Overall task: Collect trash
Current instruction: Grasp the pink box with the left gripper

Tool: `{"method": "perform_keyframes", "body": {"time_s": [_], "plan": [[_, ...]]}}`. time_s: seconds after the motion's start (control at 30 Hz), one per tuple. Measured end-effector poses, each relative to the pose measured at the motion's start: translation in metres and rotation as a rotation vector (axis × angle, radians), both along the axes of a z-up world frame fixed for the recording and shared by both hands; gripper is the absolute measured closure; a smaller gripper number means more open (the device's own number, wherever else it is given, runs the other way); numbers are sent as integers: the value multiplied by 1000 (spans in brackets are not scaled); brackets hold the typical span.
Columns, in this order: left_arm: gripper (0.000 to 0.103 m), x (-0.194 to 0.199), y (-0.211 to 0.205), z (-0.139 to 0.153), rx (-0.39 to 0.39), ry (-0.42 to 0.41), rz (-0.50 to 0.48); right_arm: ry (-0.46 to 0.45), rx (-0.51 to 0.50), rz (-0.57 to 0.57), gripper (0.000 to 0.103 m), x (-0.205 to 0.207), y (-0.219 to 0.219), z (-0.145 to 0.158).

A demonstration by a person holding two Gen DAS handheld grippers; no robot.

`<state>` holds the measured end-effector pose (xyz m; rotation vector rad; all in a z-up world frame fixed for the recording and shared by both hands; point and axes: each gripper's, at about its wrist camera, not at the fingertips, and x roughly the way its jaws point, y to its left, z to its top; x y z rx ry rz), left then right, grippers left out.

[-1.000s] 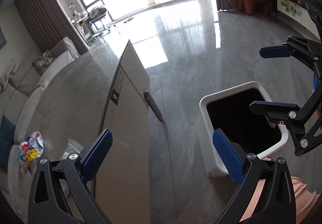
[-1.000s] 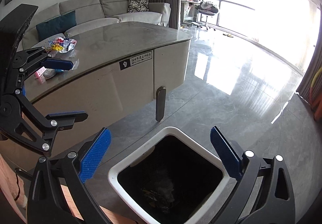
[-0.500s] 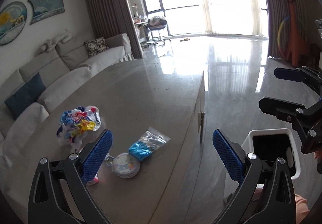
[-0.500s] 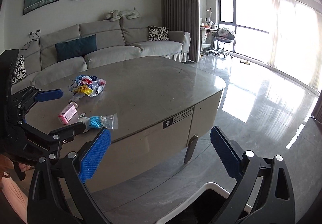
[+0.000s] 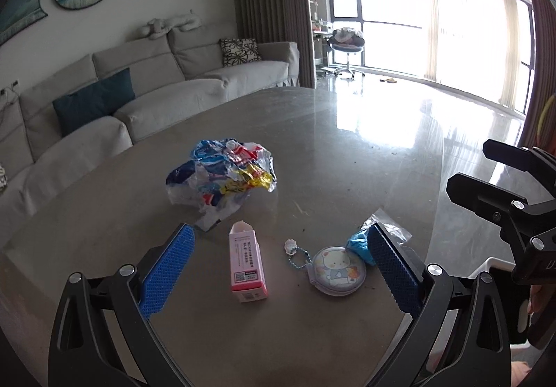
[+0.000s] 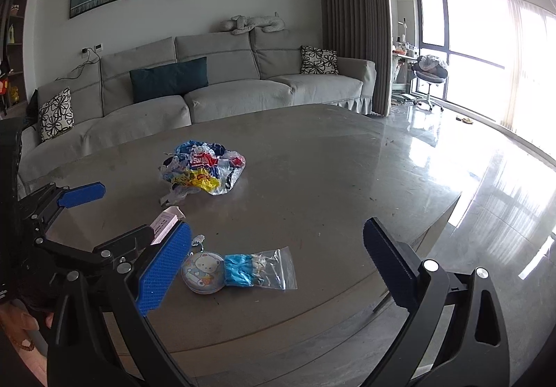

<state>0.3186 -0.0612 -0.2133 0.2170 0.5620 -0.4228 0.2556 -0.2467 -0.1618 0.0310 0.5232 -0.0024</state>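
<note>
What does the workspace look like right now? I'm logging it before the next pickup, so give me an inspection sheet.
Surface: grey table, glossy, small specks on it.
Job's things: crumpled wrappers; pink box lying flat, flap open; zip bag with blue contents.
Clutter: round bear case with bead chain, touching the zip bag.
Grippers: left gripper open, over the pink box; right gripper open, empty.
Cables: one at the wall socket.
Surroundings: sofa, white bin, windows.
</note>
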Motion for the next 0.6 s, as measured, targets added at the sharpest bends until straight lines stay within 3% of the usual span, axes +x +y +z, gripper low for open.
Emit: {"method": "perform_keyframes", "body": {"time_s": [0.3,0.47,0.6], "plan": [[5,43,18,-30,12,92,137,37,-22,43,5,32,18,-13],[5,56,19,-47,46,149,170,57,-47,66,5,48,29,-23],[5,68,23,-59,26,218,180,67,-60,76,5,57,31,-29]]}}
